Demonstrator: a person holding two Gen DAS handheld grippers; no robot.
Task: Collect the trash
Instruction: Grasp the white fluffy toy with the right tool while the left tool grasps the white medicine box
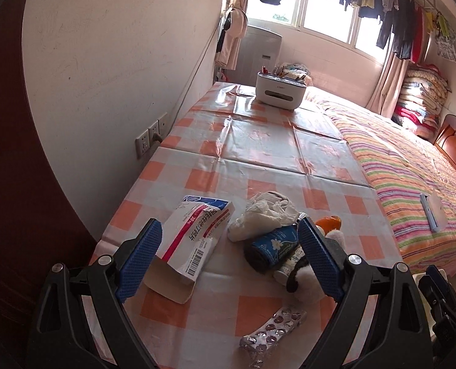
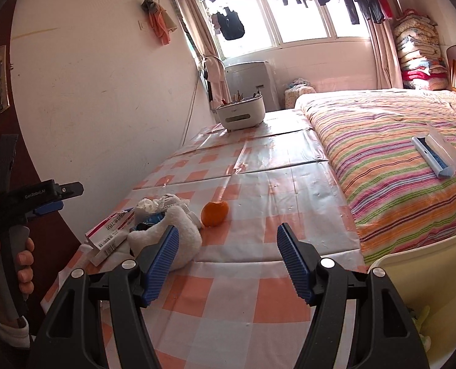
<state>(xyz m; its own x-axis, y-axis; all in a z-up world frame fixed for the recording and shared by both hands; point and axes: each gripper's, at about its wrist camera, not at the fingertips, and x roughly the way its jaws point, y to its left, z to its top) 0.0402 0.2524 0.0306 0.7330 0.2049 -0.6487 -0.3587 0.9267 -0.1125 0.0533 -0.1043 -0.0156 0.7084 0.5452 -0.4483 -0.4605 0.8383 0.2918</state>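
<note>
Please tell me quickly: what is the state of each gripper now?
Left gripper: open, holding nothing, above the white and red medicine box.
Right gripper: open, empty.

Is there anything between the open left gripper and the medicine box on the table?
Nothing visible blocks it. The medicine box lies on the checked tablecloth, just ahead of the open left gripper, beside its left finger. A blue roll lies to the right.

The left gripper point(image 1: 229, 256) points downward with its blue-padded jaws spread wide, nothing pressed between them. The right gripper point(image 2: 228, 266) also hangs tilted down, jaws parted and empty. At far left, a hand point(image 2: 0, 264) grasps the left gripper's handle.
</note>
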